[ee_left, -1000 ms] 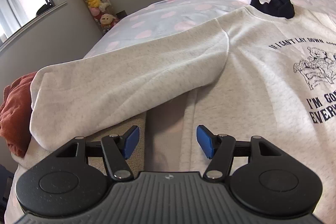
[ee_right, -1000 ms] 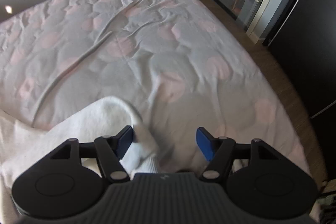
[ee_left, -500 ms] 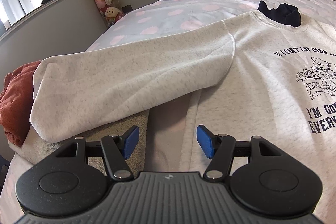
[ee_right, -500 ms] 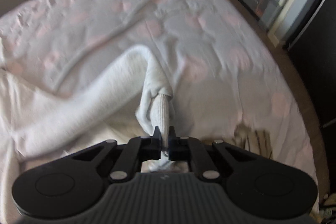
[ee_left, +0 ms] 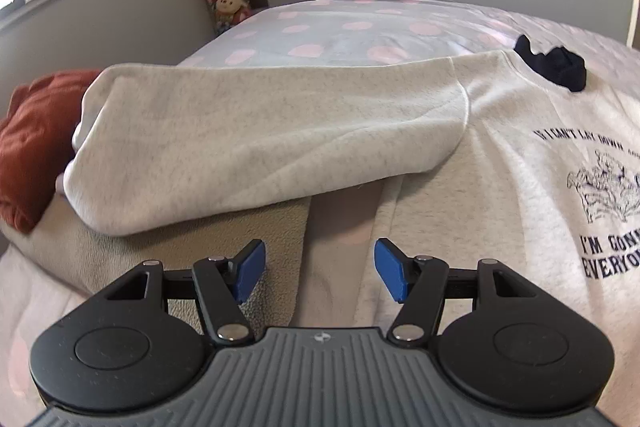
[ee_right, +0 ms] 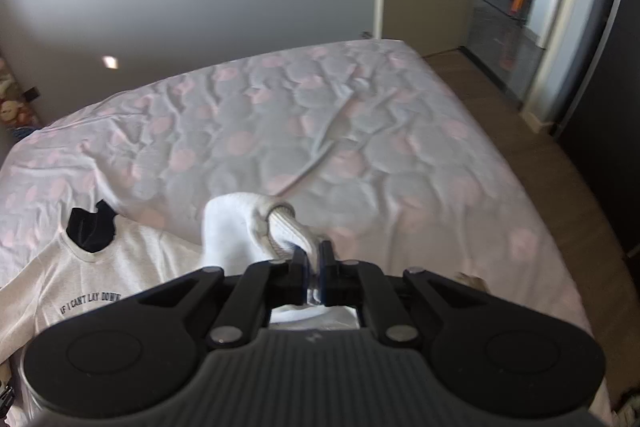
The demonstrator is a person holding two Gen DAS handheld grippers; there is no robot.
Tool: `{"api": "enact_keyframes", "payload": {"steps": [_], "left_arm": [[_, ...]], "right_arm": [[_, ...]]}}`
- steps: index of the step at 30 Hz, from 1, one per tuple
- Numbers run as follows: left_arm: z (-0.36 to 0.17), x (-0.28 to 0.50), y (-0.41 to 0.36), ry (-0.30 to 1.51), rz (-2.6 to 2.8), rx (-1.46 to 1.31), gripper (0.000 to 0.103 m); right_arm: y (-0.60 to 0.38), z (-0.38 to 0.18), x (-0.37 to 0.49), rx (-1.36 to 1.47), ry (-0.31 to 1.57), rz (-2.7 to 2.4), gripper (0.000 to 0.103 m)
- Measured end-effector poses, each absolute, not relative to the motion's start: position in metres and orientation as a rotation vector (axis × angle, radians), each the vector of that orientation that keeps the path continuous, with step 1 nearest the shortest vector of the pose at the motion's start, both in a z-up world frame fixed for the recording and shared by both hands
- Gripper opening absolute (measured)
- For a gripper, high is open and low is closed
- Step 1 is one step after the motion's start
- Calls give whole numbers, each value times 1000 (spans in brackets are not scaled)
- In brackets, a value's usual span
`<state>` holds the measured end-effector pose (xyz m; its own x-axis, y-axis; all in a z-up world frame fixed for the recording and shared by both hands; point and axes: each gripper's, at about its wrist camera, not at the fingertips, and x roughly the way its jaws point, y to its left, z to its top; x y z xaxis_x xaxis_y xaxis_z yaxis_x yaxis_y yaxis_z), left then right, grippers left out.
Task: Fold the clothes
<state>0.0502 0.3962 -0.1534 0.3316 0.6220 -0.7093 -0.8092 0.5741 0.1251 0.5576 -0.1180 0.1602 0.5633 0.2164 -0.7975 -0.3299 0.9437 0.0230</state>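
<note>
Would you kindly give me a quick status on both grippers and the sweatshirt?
Right gripper shut on sleeve cuff, lifted. Left gripper open, empty. Sweatshirt flat on bed, print up. Dark garment at collar.

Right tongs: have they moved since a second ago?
Yes. The right tongs, shut on the sleeve cuff, have lifted up off the bed; the wall and doorway now fill the view's top.
</note>
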Motion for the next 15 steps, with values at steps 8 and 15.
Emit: {"api": "enact_keyframes", "payload": {"steps": [8,15], "left_arm": [[-147,38,399,751,945,-332,59],[-153,41,396,806,893,-352,59]], "right_arm": [[-201,98,577,-61,1038,28,5],[-195,27,606,-111,1038,-51,6]]}}
